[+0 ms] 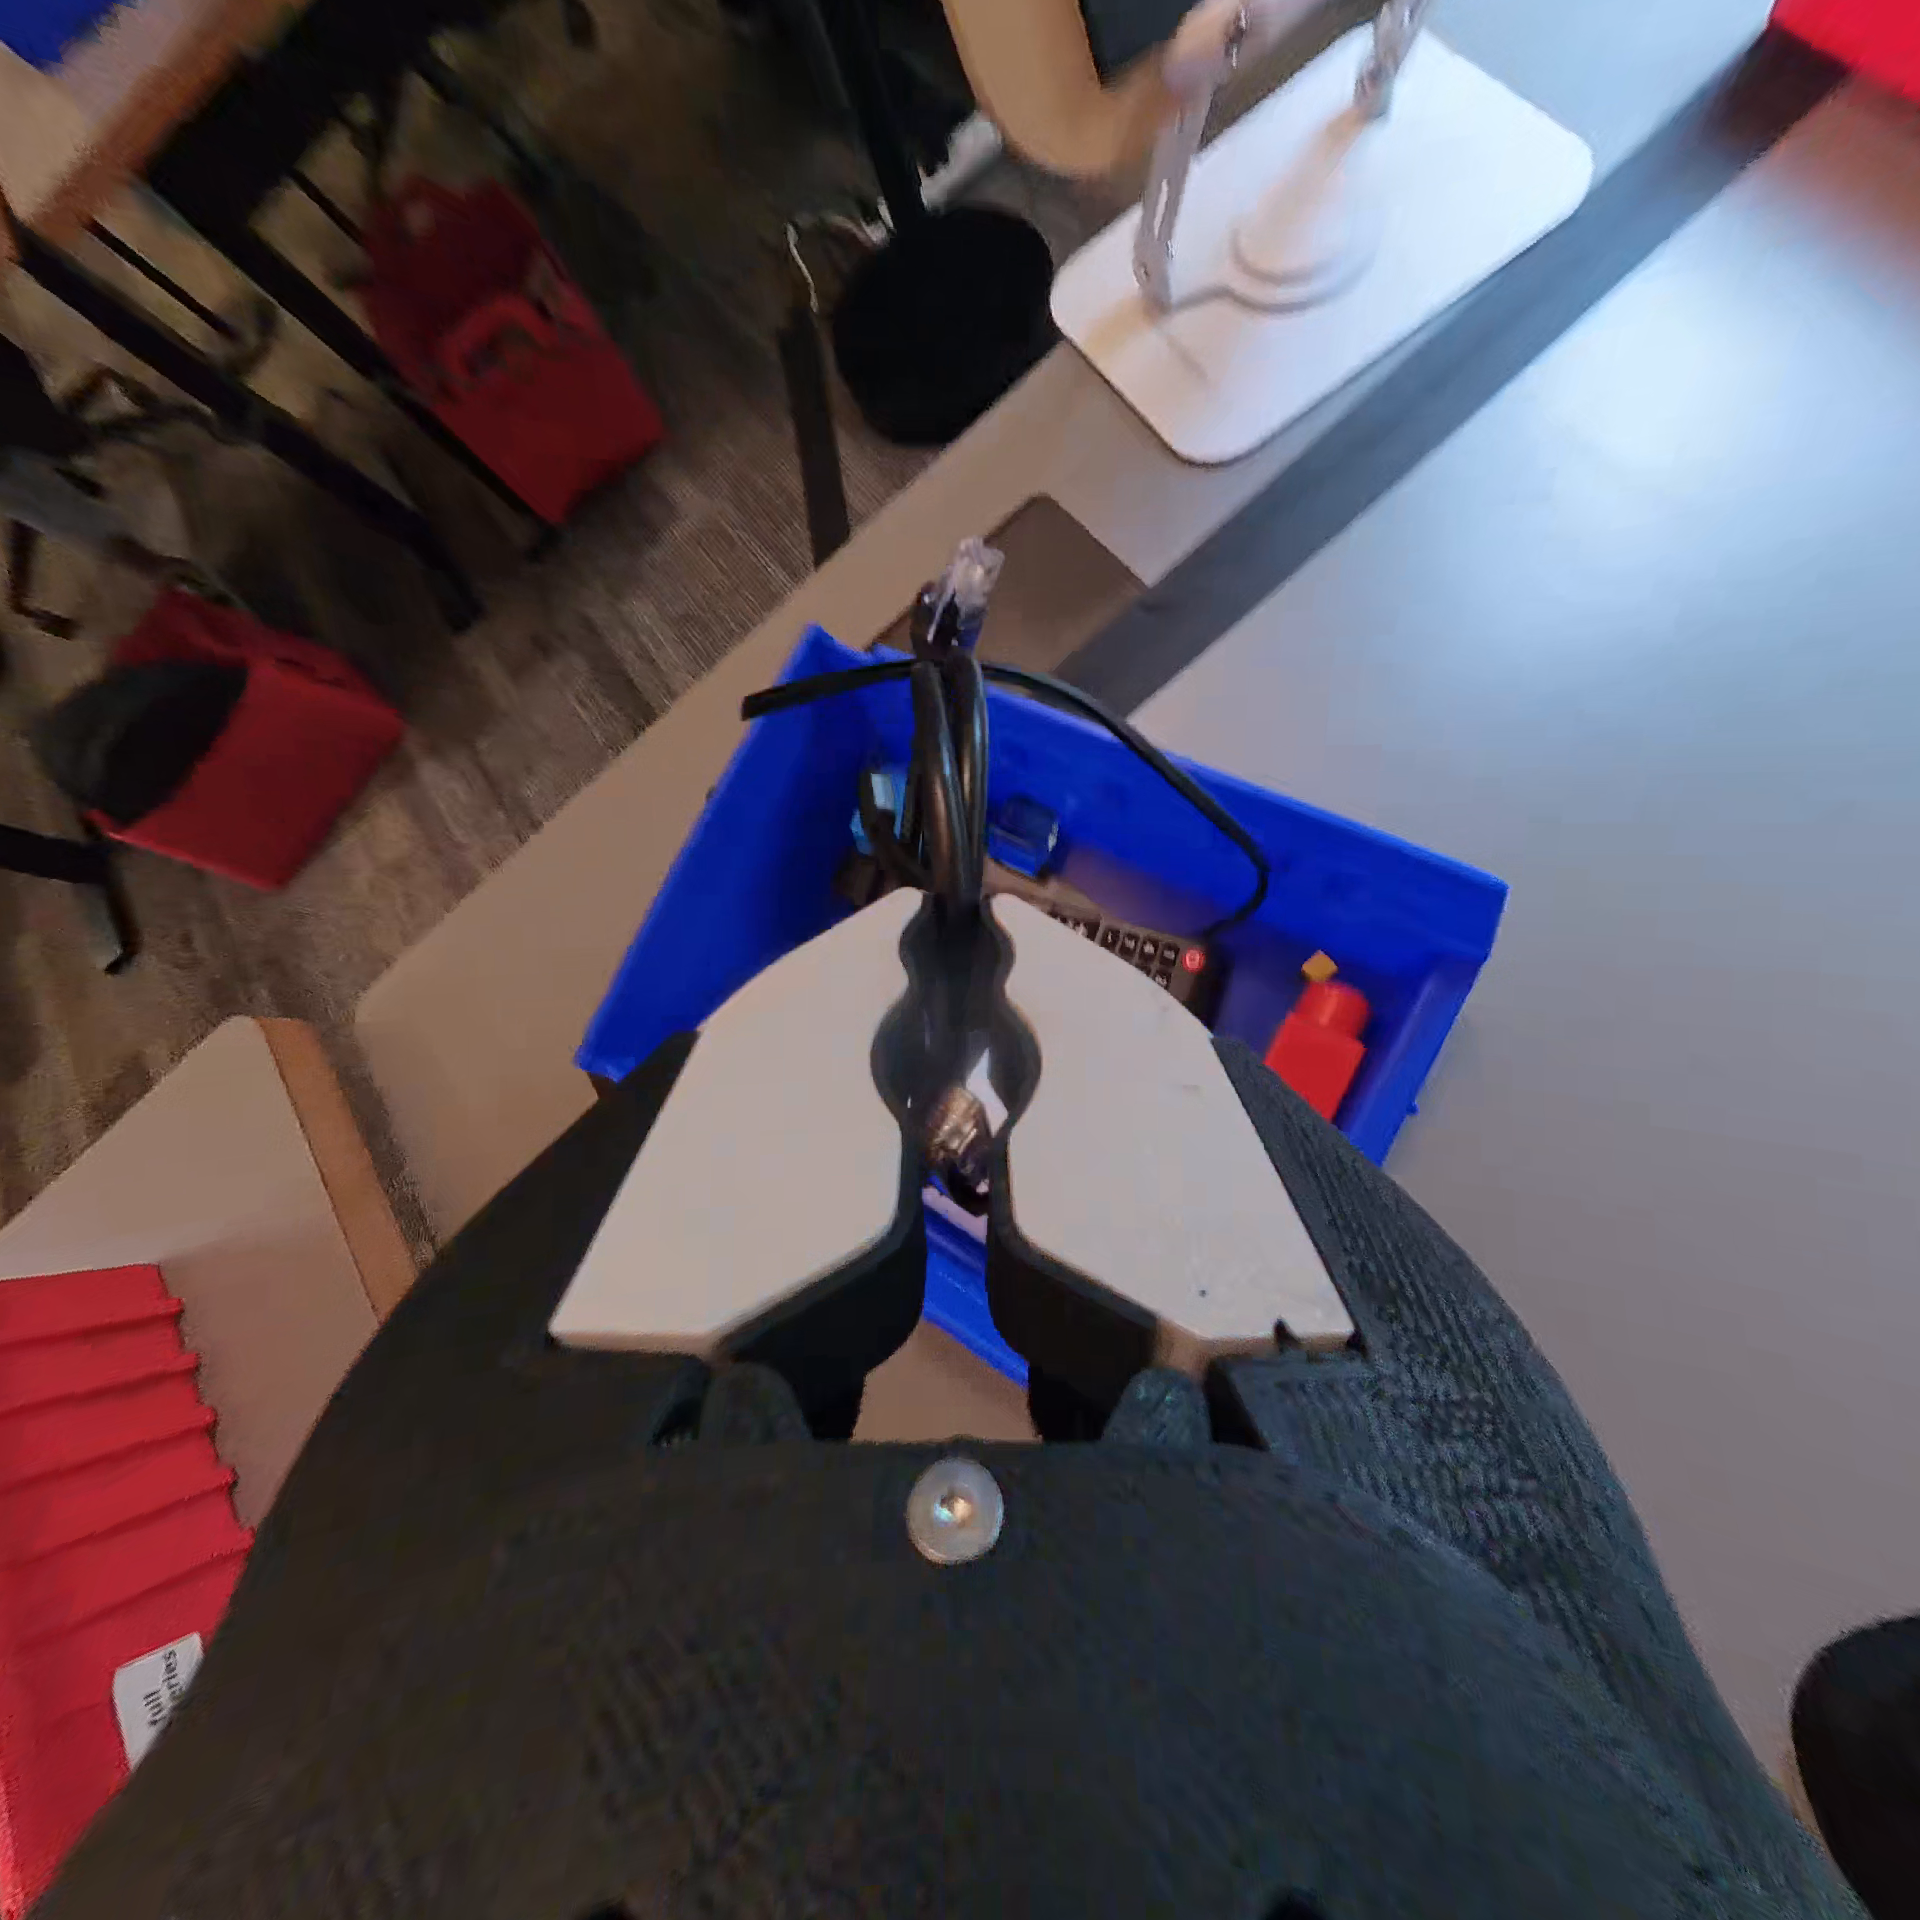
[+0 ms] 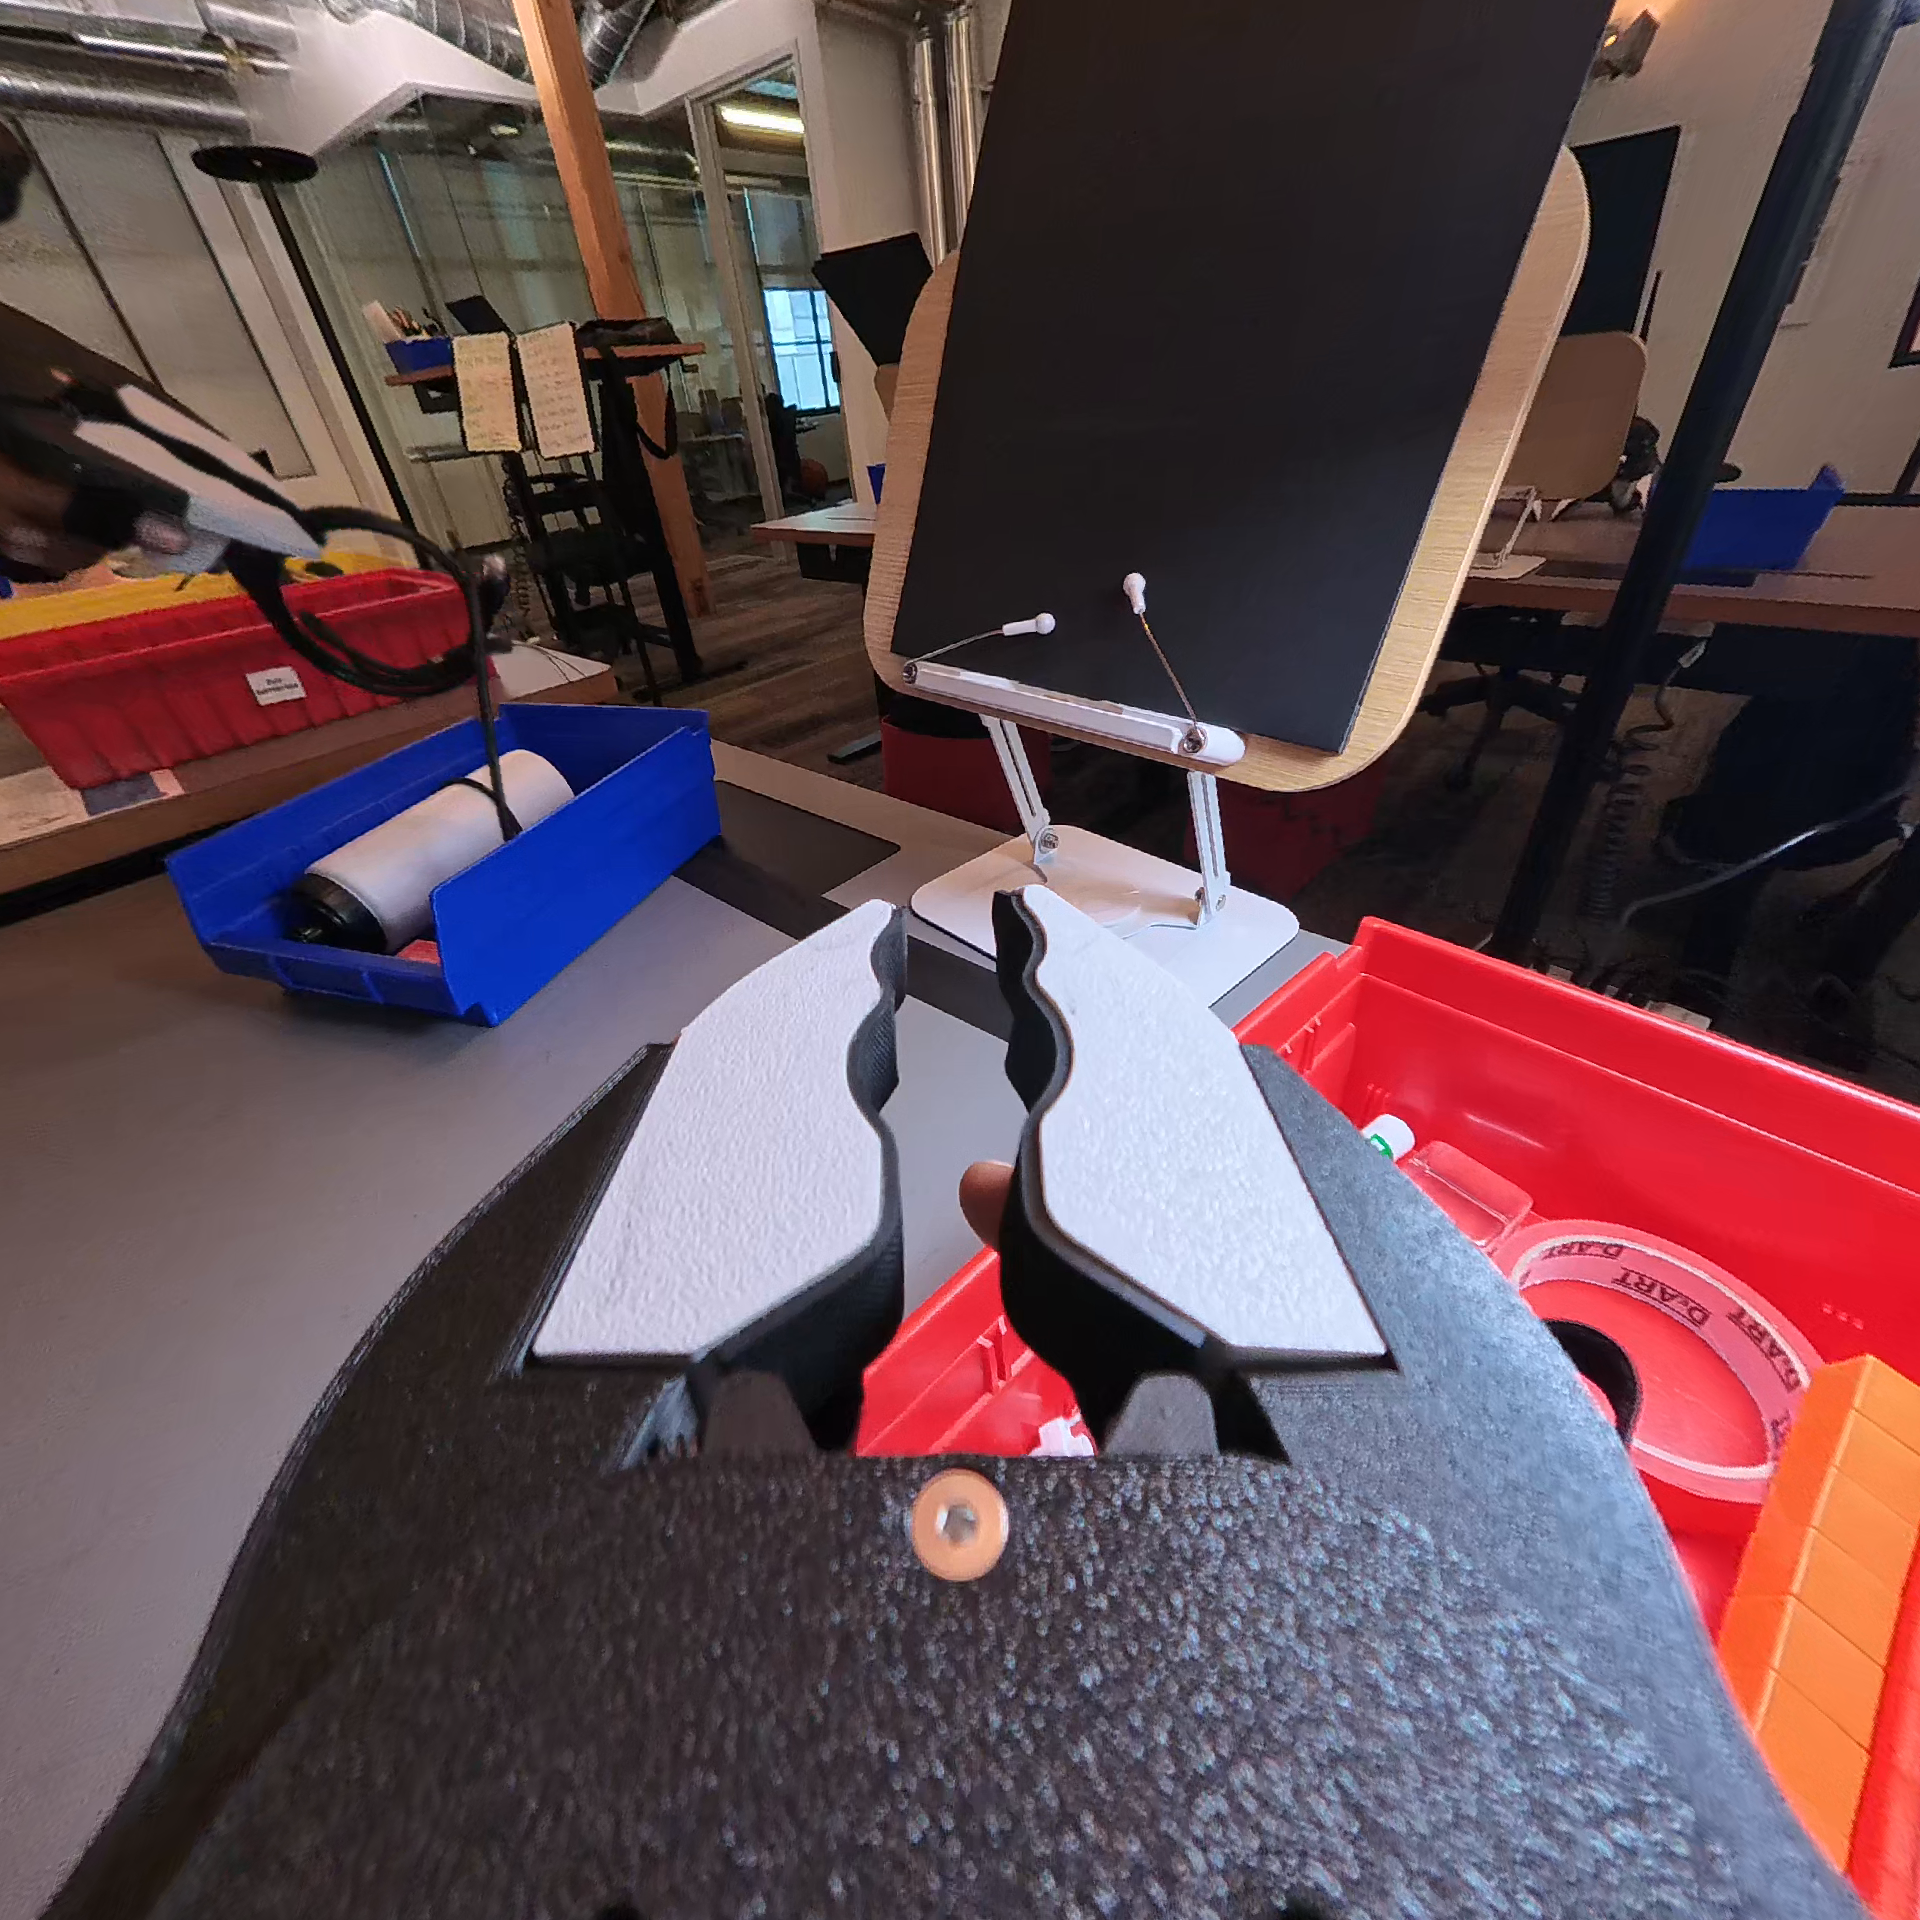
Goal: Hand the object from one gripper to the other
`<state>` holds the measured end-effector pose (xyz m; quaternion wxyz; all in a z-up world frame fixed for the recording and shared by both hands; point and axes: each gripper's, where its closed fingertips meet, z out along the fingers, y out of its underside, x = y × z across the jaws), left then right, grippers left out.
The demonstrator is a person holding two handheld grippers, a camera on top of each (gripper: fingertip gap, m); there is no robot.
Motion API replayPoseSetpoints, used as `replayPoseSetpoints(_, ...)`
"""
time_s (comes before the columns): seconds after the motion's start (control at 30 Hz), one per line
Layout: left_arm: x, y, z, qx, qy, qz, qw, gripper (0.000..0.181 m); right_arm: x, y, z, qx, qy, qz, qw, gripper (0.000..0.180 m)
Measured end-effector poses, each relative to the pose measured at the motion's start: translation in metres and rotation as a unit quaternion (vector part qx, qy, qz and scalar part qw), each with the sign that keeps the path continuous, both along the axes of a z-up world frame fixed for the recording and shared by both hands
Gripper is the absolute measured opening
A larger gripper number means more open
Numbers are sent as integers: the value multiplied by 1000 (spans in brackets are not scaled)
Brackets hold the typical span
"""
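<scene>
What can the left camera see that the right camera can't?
Only the left wrist view shows the left gripper close up, shut on a bundled black cable, plus a remote and a red block inside the blue bin.

Only the right wrist view shows the right gripper, open and empty, over a red bin with a tape roll and orange blocks, and a white roll in the blue bin.

Both show the blue bin, the cable, the grey table and the white stand.
</scene>
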<state>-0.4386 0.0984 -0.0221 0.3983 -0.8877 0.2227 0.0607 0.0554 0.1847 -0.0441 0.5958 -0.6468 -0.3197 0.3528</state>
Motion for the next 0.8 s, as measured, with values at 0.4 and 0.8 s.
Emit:
replayPoseSetpoints(0.4, -39, 10, 72, 165, 228, 94, 955, 7, -3, -3, -1, 1, -3, 3, 1000, 16)
replayPoseSetpoints(0.8, 28, 5, 93, 231, 102, 28, 967, 7, -8, -8, 3, 10, 4, 16, 1000, 17)
